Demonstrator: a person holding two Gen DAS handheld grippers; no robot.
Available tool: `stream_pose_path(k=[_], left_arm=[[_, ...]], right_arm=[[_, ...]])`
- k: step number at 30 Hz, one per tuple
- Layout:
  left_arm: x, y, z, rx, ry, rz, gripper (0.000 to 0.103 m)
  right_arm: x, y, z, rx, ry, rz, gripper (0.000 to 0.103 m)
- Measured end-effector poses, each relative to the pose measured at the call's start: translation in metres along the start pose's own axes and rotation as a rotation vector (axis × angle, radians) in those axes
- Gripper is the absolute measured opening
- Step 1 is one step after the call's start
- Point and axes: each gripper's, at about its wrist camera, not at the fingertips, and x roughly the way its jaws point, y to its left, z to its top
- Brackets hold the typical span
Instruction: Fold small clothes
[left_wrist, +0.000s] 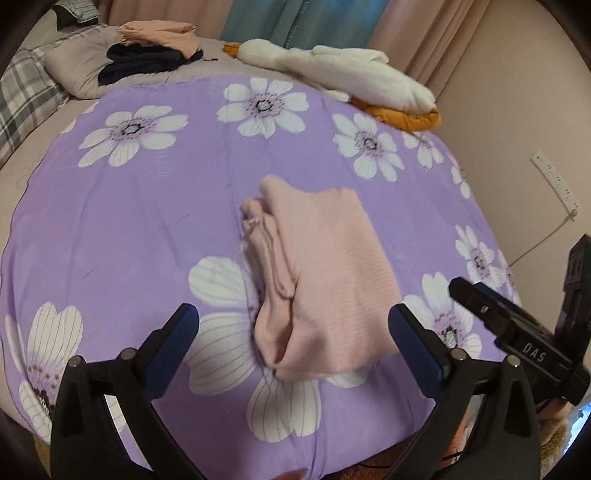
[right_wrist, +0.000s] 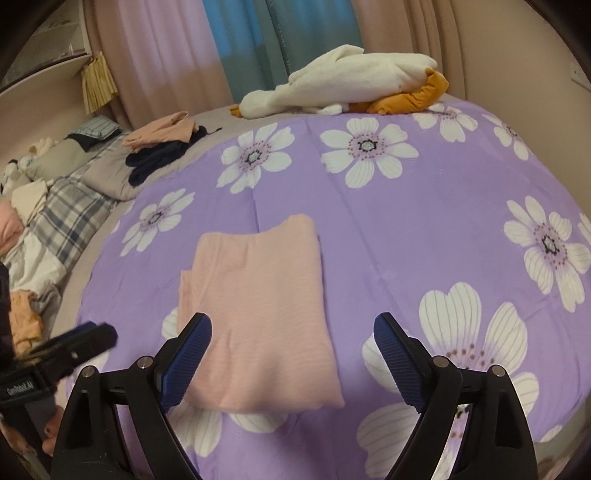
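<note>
The left gripper (left_wrist: 293, 325) hangs just above the near edge of the bed, its fingers (left_wrist: 177, 332) spread wide and holding nothing, aimed across the purple flowered cover (left_wrist: 147, 229). The right gripper (right_wrist: 291, 343) sits level with it on the right, fingers (right_wrist: 397, 347) also spread and empty; each one shows at the edge of the other's view. Between and just beyond both pairs of fingers lies the pink top (right_wrist: 258, 314), folded into a rough rectangle flat on the cover (its left side shows bunched layers in the left wrist view). Neither gripper touches it.

At the far side of the bed lie a white plush (right_wrist: 351, 85) with orange parts and, to the left, a small pile of clothes (left_wrist: 155, 48), peach on dark navy. A plaid pillow (right_wrist: 70, 218) lies along the left side. Curtains (right_wrist: 258, 44), pink and teal, hang behind the bed, and a power strip (left_wrist: 556, 184) is fixed to the right wall.
</note>
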Motion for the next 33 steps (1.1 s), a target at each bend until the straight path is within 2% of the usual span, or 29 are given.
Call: stream_pose_path(k=[6,33], left_arm=[[0.002,-0.005,-0.01,0.044,0.011,0.071,0.102],[-0.006,-0.011,-0.016,0.067,-0.013,0.1,0.102]], right_arm=[[-0.003,0.006,-0.008,-0.018,-0.001,-0.034,0.089],[-0.006,0.015,-0.01,-0.059,-0.021,-0.079,0.089]])
